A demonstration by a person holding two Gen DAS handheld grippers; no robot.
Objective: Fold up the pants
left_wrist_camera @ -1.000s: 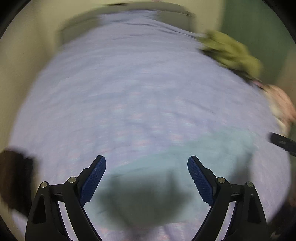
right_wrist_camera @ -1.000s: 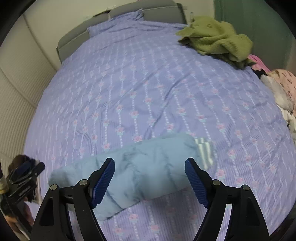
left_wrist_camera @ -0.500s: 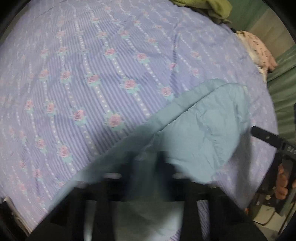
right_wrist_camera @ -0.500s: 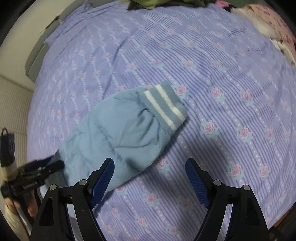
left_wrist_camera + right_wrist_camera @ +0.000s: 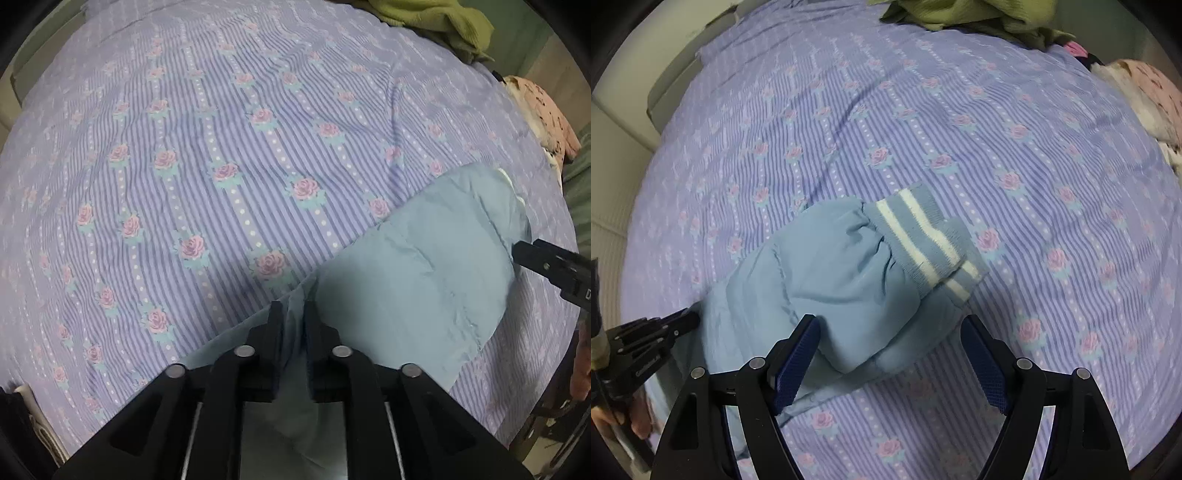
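Light blue pants (image 5: 827,280) lie bunched on the purple flowered bedspread (image 5: 923,122), with a white-striped ribbed cuff (image 5: 927,240) toward the bed's middle. My left gripper (image 5: 293,314) is shut on a fold of the pants (image 5: 406,273) at their near edge. It also shows at the left of the right wrist view (image 5: 657,328). My right gripper (image 5: 890,354) is open and empty, its jaws straddling the near part of the pants just above the fabric. Its tip shows at the right of the left wrist view (image 5: 546,266).
A green garment (image 5: 964,14) is heaped at the far end of the bed. Pink and white clothes (image 5: 1148,96) are piled at the right edge. The grey headboard (image 5: 668,88) and a pale wall are at the far left.
My left gripper dropped onto the pants and closed on a fold. My right gripper moved down and closer over the cuff end, still open.
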